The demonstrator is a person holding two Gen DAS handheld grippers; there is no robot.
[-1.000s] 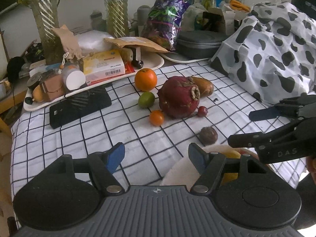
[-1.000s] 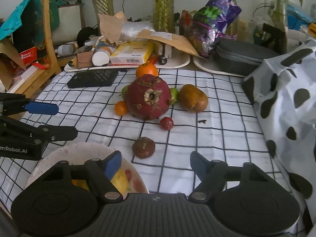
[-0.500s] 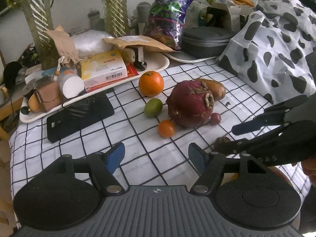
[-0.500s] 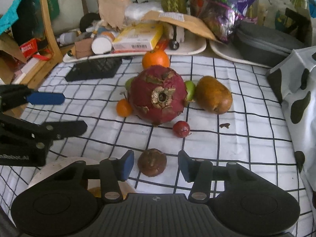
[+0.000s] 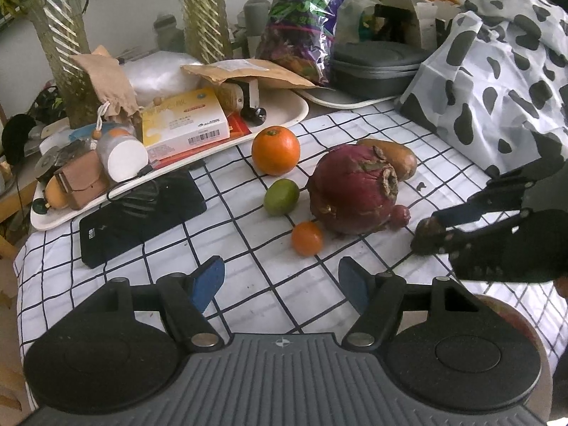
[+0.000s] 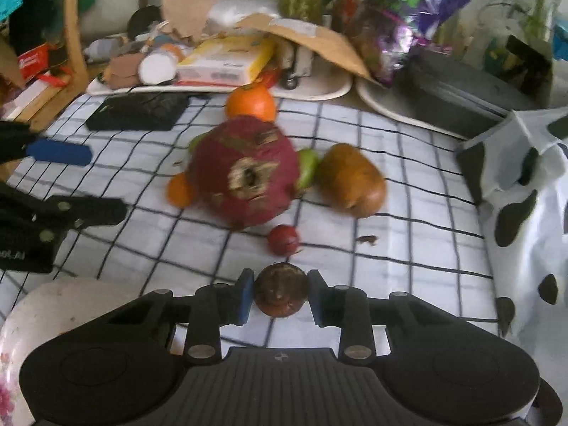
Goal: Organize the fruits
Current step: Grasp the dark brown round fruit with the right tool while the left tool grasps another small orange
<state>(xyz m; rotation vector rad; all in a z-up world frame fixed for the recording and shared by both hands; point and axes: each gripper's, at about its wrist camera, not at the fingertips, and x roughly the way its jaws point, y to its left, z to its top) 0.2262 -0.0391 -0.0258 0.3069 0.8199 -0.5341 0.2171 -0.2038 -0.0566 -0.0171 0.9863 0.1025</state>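
Note:
My right gripper (image 6: 279,296) is shut on a small dark brown round fruit (image 6: 280,295), low over the checked cloth; it also shows in the left wrist view (image 5: 427,231). Ahead lie a big dark red fruit (image 6: 245,174), a small red fruit (image 6: 283,239), a brown pear (image 6: 349,181), an orange (image 6: 251,102), a green lime (image 5: 281,197) and a small orange fruit (image 5: 307,238). My left gripper (image 5: 280,280) is open and empty above the cloth. The white floral bowl (image 6: 39,305) sits at the near left of the right wrist view.
A white tray (image 5: 284,120) of boxes and bottles, a black flat device (image 5: 142,218), a grey case (image 5: 376,67) and vases stand behind the fruits. A cow-print cloth (image 5: 497,71) is heaped at the right.
My right gripper moved forward and down, and closed on the small brown fruit. My left gripper drifted forward a little and stayed open.

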